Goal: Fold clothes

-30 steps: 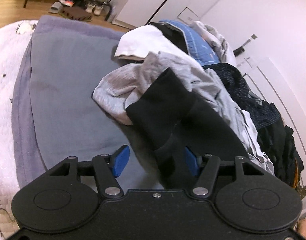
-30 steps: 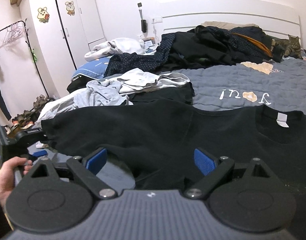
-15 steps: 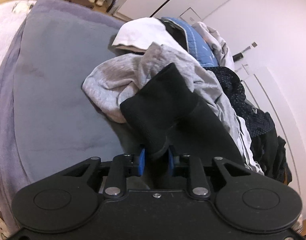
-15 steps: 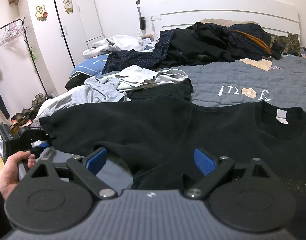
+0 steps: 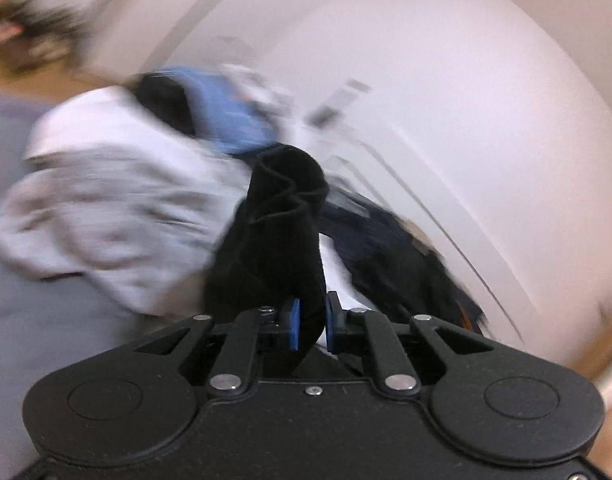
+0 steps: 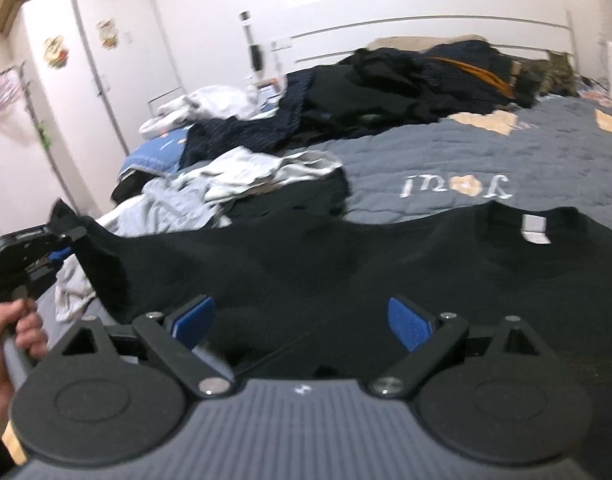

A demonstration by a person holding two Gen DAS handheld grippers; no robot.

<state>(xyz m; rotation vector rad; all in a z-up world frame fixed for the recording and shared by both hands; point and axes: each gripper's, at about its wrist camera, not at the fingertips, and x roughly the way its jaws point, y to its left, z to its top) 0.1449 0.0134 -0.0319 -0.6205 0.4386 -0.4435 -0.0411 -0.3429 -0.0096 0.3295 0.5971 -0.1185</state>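
Note:
A black sweatshirt (image 6: 346, 256) lies flat on the bed, its collar with a white label (image 6: 536, 228) to the right. My left gripper (image 5: 310, 322) has the sweatshirt's sleeve (image 5: 281, 216) between its blue pads; the jaws are closing and pinch the cloth, and the cuff stands up beyond them. The right wrist view shows that left gripper (image 6: 61, 236) at the left edge, raised, with the sleeve pulled up off the bed and a hand (image 6: 13, 332) on its handle. My right gripper (image 6: 301, 320) stands open low over the sweatshirt's body, nothing between its fingers.
A grey quilted bed cover (image 6: 486, 152) lies under the sweatshirt. Crumpled grey and white clothes (image 6: 241, 176) lie just behind the lifted sleeve, a dark heap (image 6: 406, 84) farther back by the white headboard (image 6: 426, 20). A white wardrobe (image 6: 77, 80) stands at the left.
The left gripper closed on the black sleeve, then rose and tilted up, lifting the sleeve off the bed. The right gripper shifted a little and stayed open.

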